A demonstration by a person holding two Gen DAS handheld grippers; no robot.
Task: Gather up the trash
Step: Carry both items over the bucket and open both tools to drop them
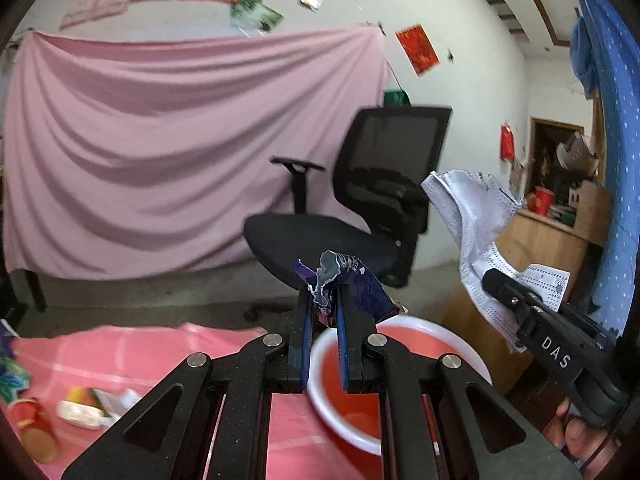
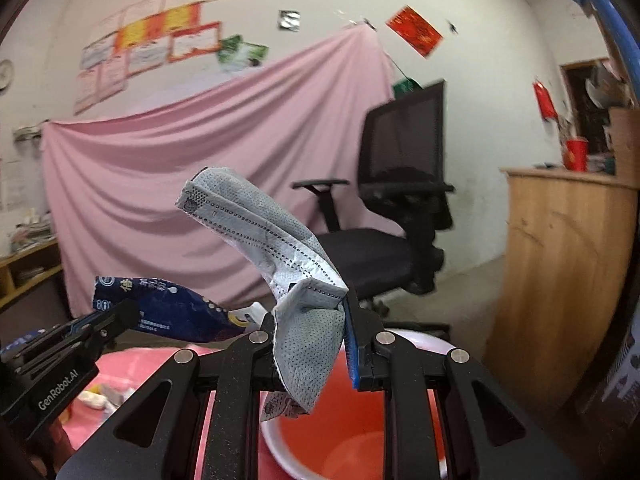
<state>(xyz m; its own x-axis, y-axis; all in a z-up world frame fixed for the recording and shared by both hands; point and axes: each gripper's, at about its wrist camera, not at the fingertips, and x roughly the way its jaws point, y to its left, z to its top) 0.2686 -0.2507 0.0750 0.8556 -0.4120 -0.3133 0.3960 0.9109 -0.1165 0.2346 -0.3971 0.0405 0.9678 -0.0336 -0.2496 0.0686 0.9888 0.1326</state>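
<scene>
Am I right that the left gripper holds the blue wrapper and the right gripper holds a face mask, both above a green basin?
Not quite: the basin is red inside with a white rim, not green, as both wrist views show. The left gripper does hold the blue wrapper, and the right gripper the face mask.

soft, even daylight fills the room, with no hard shadows and no glare. both fisheye views bend straight lines near the edges and end in dark round corners. the pink sheet (image 1: 160,152) and office chair (image 1: 360,200) are smeared by motion blur. the wall posters (image 2: 160,40) are too soft to read.
</scene>
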